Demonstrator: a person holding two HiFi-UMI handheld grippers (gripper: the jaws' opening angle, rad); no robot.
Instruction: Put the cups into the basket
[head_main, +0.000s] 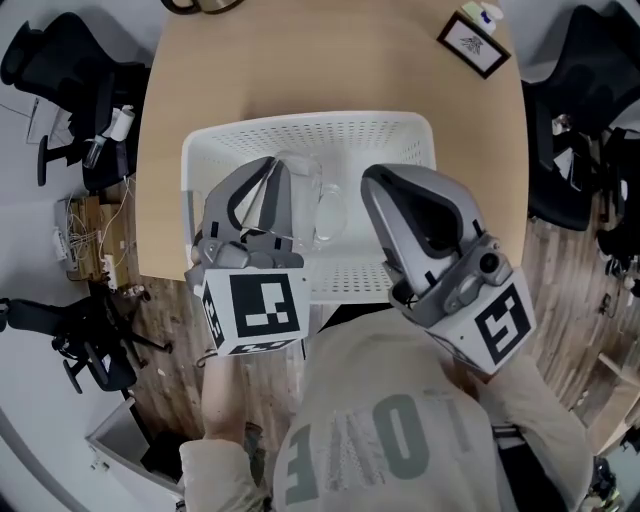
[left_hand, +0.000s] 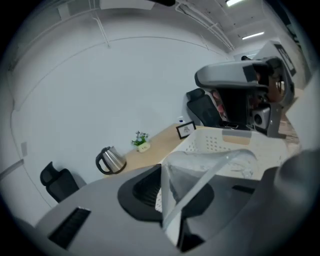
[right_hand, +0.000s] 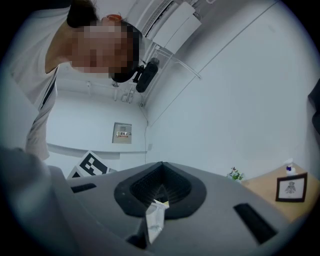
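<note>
A white perforated basket (head_main: 300, 122) stands on the wooden table (head_main: 165, 150); its wall also shows in the left gripper view (left_hand: 210, 142). My left gripper (head_main: 272, 170) hangs over the basket's left half, shut on the wall of a clear plastic cup (left_hand: 200, 170), which is squashed flat between the jaws. A second clear cup (head_main: 328, 215) lies inside the basket between the two grippers. My right gripper (head_main: 372, 180) hovers over the basket's right half. Its jaws (right_hand: 155, 210) are closed on a thin clear scrap (right_hand: 154, 217) and point up toward the wall.
A framed picture (head_main: 473, 42) stands at the table's far right corner. A steel kettle (left_hand: 110, 160) and a small plant (left_hand: 140, 141) stand along the table's far edge. Black office chairs (head_main: 60, 60) (head_main: 575, 150) flank the table on both sides.
</note>
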